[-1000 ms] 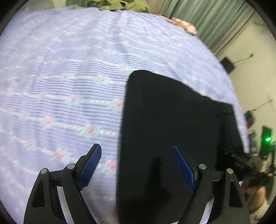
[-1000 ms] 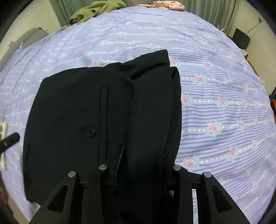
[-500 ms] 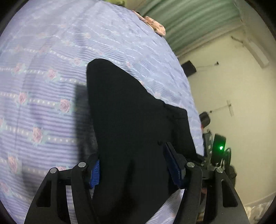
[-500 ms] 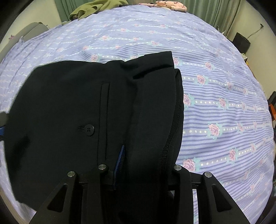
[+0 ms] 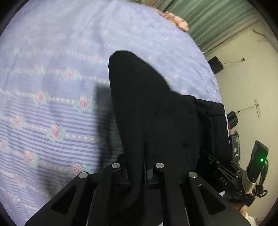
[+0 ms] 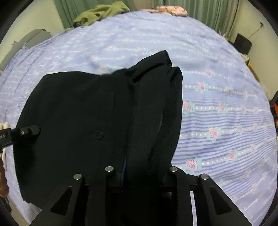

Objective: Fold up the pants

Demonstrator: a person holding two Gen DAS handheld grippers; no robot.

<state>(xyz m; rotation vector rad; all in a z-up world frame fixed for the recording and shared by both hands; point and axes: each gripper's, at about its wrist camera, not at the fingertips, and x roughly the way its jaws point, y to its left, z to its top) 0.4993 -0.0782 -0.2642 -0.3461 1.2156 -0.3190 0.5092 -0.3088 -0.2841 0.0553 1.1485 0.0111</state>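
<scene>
The black pants (image 5: 152, 111) are folded into a thick bundle and hang lifted above the bed. My left gripper (image 5: 139, 166) is shut on the near left edge of the pants, its pads hidden in the cloth. My right gripper (image 6: 140, 166) is shut on the waistband side of the pants (image 6: 97, 111), where a back pocket button (image 6: 98, 135) shows. The left gripper's tip (image 6: 26, 131) pokes in at the left of the right wrist view. The right gripper body (image 5: 224, 175) shows at the lower right of the left wrist view.
The bed has a lilac striped sheet with pink roses (image 6: 217, 97). An olive garment (image 6: 100, 13) and a pink floral cloth (image 6: 172, 9) lie at its far edge. Green curtains (image 5: 199, 17) and a black speaker (image 6: 243, 43) stand by the wall on the right.
My left gripper has closed from open onto the pants' edge and lifted it. The pants have risen off the sheet and bunched between both grippers.
</scene>
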